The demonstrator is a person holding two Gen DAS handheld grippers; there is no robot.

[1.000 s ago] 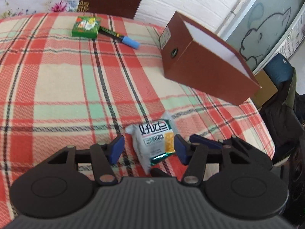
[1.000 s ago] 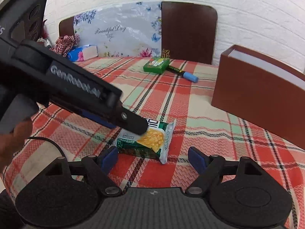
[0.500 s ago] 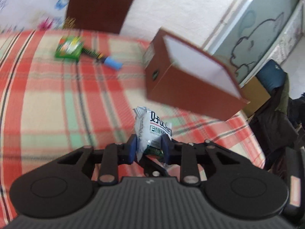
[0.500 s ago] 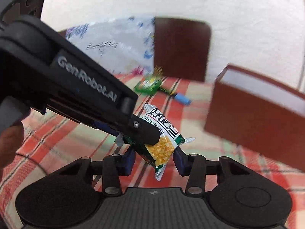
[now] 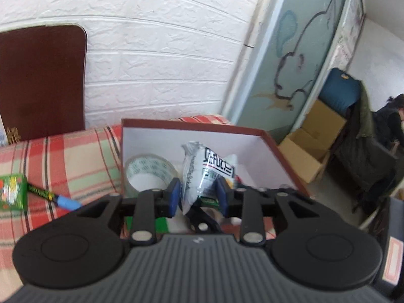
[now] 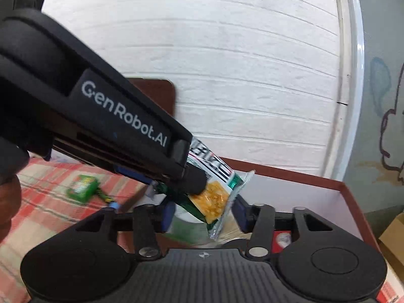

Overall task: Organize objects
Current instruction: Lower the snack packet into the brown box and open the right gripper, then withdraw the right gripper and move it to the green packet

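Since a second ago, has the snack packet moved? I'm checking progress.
Yes. The snack packet went from lying on the checked cloth to hanging over the open brown box, pinched in the left tool.

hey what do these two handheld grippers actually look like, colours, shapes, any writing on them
Both are matte black plastic. The left gripper and the right gripper each have a ribbed grey-black body, two round discs at the sides, angled linkage arms with silver rivets, and blue pads on the fingertips. Seen from the right wrist camera, the left gripper's side carries white lettering reading GenRobot.AI. No cables show.
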